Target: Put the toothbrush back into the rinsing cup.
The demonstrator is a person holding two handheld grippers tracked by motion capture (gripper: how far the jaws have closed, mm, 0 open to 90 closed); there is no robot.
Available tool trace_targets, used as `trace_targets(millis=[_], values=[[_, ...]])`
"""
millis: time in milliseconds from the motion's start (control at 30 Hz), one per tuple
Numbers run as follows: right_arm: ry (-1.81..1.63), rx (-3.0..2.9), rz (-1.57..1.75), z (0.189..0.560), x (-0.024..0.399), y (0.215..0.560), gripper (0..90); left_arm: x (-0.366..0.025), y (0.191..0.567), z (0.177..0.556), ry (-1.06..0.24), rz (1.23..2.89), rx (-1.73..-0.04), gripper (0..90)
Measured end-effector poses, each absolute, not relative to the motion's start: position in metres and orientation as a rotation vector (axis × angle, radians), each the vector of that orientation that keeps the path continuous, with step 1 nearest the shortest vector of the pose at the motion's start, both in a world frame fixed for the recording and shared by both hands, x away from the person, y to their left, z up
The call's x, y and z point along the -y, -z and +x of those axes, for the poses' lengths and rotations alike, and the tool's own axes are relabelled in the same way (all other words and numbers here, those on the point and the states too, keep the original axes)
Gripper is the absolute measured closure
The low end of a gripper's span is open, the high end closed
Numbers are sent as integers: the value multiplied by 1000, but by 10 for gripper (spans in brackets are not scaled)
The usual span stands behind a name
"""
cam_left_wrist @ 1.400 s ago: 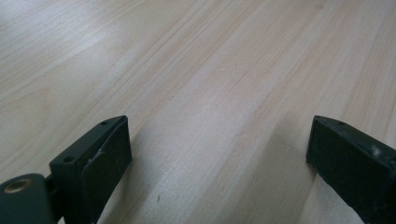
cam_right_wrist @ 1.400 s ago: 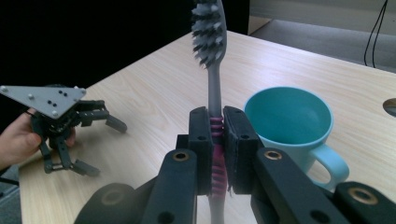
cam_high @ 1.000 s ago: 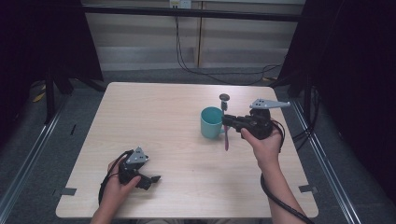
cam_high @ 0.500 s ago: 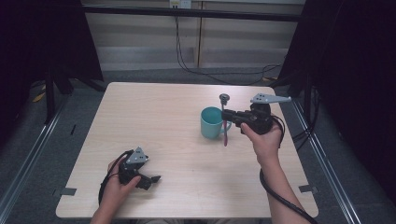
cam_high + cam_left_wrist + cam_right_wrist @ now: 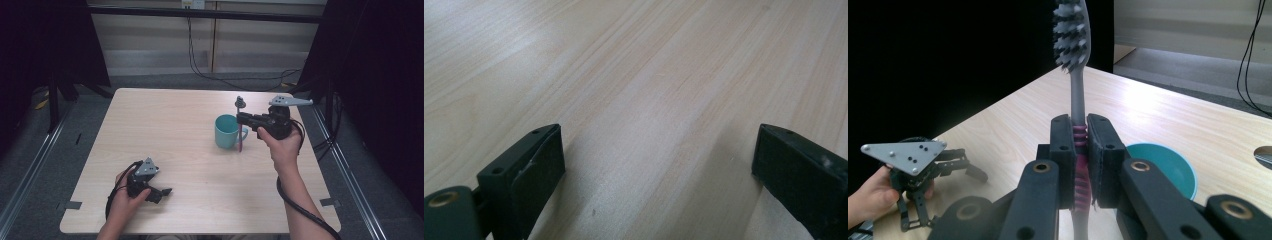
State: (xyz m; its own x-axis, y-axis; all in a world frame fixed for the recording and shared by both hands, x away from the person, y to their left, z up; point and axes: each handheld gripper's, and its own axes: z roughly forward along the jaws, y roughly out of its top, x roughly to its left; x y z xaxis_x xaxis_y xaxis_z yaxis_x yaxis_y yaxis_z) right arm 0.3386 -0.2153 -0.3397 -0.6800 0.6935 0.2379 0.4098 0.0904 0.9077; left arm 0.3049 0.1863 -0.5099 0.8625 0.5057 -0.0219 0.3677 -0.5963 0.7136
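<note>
Wooden table [image 5: 190, 125] | right gripper [image 5: 1080, 150] jaws clamp upright toothbrush [image 5: 1074, 60] beside cup [image 5: 226, 131] | left gripper [image 5: 159, 192] jaws open

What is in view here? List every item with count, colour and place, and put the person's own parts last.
toothbrush: 1, grey head and neck with a pink ribbed handle, held upright in the right tongs just right of the cup
cup: 1, teal, right of the table's middle
table: 1, light wood, centre of the high view
cables: several, black, on the floor beyond the table
left tongs: 1, black with a grey plate, open, resting at the table's near left
right tongs: 1, black with a grey plate, shut on the toothbrush
hands: 2, one on each tongs
</note>
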Motion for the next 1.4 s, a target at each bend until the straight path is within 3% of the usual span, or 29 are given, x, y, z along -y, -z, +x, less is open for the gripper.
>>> trace_targets(millis=[1400], values=[[-1683,-2057,1066,361,213,309,830,-186,510,305,-234,2263,-635,64]])
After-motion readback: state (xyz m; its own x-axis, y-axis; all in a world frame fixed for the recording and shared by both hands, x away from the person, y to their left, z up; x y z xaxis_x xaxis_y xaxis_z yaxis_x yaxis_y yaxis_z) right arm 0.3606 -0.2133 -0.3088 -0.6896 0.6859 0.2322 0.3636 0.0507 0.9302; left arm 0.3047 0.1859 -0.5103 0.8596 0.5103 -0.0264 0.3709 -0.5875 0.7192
